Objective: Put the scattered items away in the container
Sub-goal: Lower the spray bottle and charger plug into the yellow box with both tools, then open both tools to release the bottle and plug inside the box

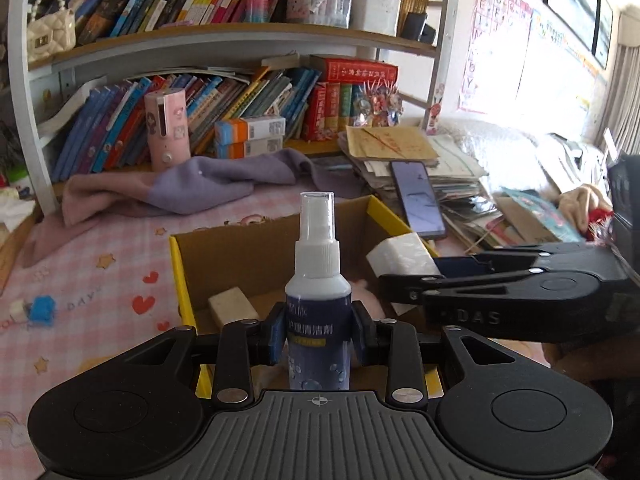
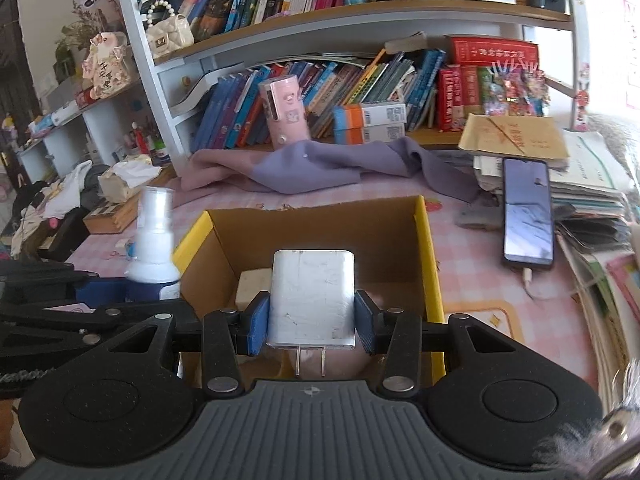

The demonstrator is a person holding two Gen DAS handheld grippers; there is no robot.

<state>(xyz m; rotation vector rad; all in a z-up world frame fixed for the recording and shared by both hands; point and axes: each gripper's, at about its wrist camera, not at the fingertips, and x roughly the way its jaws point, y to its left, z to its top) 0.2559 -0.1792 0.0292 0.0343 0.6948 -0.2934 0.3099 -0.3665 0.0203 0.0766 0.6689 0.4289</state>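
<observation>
My left gripper (image 1: 319, 338) is shut on a small spray bottle (image 1: 318, 304), white above with a dark blue label, held upright over the near edge of the yellow-rimmed cardboard box (image 1: 178, 264). My right gripper (image 2: 311, 326) is shut on a white charger plug (image 2: 312, 300), prongs toward the camera, held over the same box (image 2: 430, 256). In the left wrist view the right gripper (image 1: 404, 280) reaches in from the right with the charger (image 1: 400, 256). In the right wrist view the spray bottle (image 2: 154, 248) stands at the left. A beige eraser (image 1: 232, 306) and something pink lie inside the box.
A blue-and-white small item (image 1: 38, 310) lies on the pink tablecloth at the left. A purple cloth (image 1: 208, 184) lies behind the box. A phone (image 2: 528, 216) rests on a paper stack (image 2: 580, 168) at the right. Bookshelves (image 2: 360, 16) stand behind.
</observation>
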